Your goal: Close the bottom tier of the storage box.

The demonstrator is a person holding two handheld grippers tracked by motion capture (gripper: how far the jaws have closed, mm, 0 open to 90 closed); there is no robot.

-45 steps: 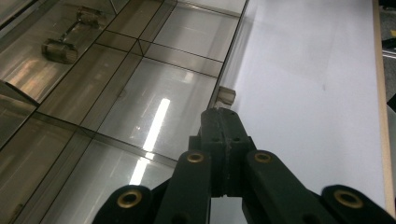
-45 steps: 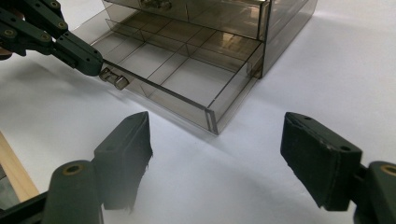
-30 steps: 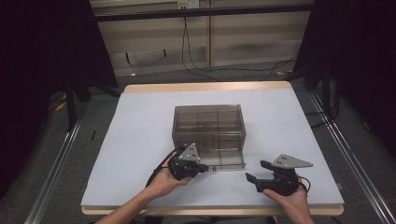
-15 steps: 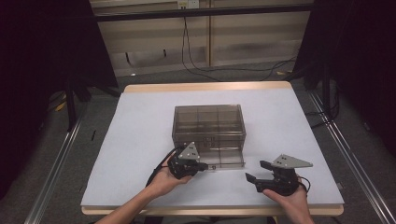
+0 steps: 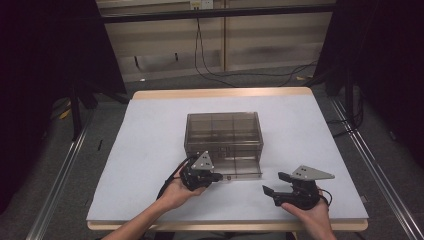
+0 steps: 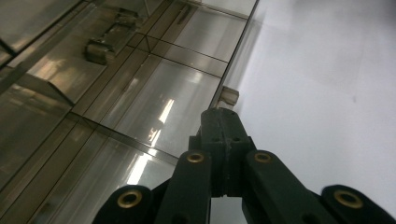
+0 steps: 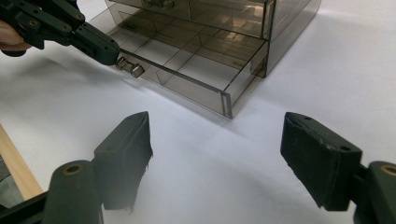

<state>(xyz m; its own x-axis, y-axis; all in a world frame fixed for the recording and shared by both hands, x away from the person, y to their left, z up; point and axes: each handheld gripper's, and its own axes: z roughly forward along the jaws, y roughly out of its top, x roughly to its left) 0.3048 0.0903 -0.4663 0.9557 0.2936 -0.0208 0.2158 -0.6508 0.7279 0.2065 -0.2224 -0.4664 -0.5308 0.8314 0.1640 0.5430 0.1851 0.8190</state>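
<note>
Grey floor (image 5: 50,165), dark curtains (image 5: 45,60), cables (image 5: 235,72) behind white table (image 5: 145,130).

The drawer box (image 5: 224,137) is smoky brown, see-through plastic, with a clear knob (image 7: 131,68) on its drawer (image 7: 187,65). Both grippers, left (image 5: 216,176) and right (image 5: 270,186), are black with grey top plates. The surface (image 5: 150,140) is plain white, edged in pale wood.

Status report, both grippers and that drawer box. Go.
Left gripper shut on drawer knob. Bottom drawer pulled out, looks empty. Right gripper open, clear of smoky drawer box.
</note>
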